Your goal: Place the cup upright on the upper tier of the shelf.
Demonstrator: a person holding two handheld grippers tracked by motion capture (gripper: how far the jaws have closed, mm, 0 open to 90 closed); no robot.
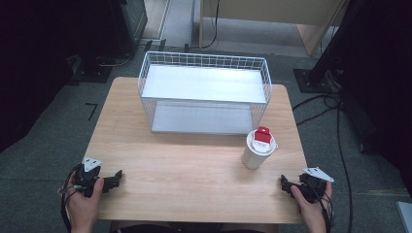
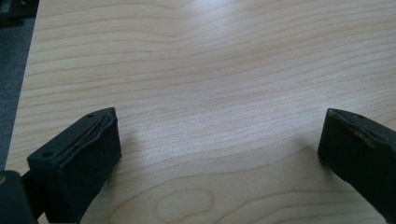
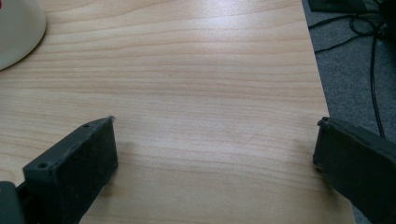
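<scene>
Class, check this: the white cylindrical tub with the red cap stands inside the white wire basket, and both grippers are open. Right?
Not quite. The white cylindrical tub with the red cap stands on the wooden table, in front of the white wire basket, as the high view shows. Both grippers are open.

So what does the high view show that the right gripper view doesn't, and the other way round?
High view alone: the white wire basket, the person's hands, the left gripper, and the cup's lid with its red tab. Right gripper view alone: a close look at the right gripper, jaws wide apart over bare wood with nothing between them. Shared: the wooden table, the cup at the frame's upper left corner, and cables on the grey floor.
</scene>
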